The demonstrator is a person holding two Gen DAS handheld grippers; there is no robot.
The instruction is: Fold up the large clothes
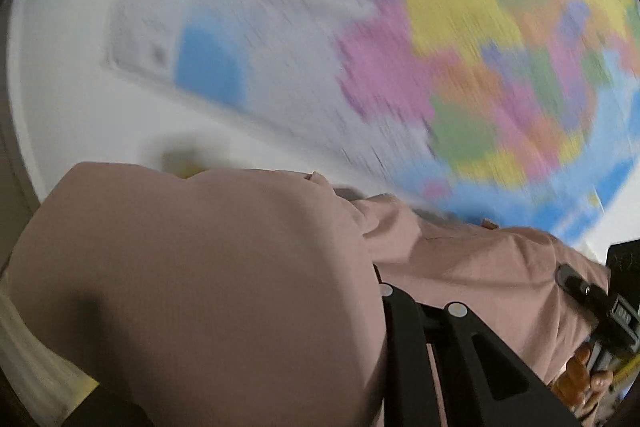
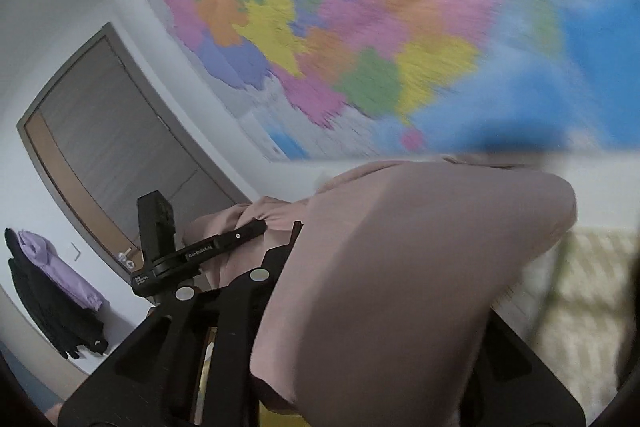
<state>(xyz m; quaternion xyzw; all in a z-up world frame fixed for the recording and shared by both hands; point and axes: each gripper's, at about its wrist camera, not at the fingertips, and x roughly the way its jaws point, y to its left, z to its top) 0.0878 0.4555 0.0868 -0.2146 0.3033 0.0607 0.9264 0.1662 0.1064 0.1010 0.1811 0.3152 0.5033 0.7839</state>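
A dusty pink garment (image 1: 208, 279) is held up in the air between both grippers; it also fills the lower right wrist view (image 2: 400, 287). My left gripper (image 1: 384, 283) is shut on the pink garment's edge, and the cloth billows over its left finger. My right gripper (image 2: 288, 239) is shut on the garment too, with cloth draped over its right finger. The left gripper also shows in the right wrist view (image 2: 240, 235), and the right gripper at the edge of the left wrist view (image 1: 592, 299). Both views are tilted and blurred.
A large coloured wall map (image 2: 360, 27) hangs on the white wall behind. A grey door (image 2: 112, 147) stands at the left, with purple and black clothes (image 2: 56, 287) hanging beside it. A pale patterned bed cover (image 2: 580, 307) lies low at the right.
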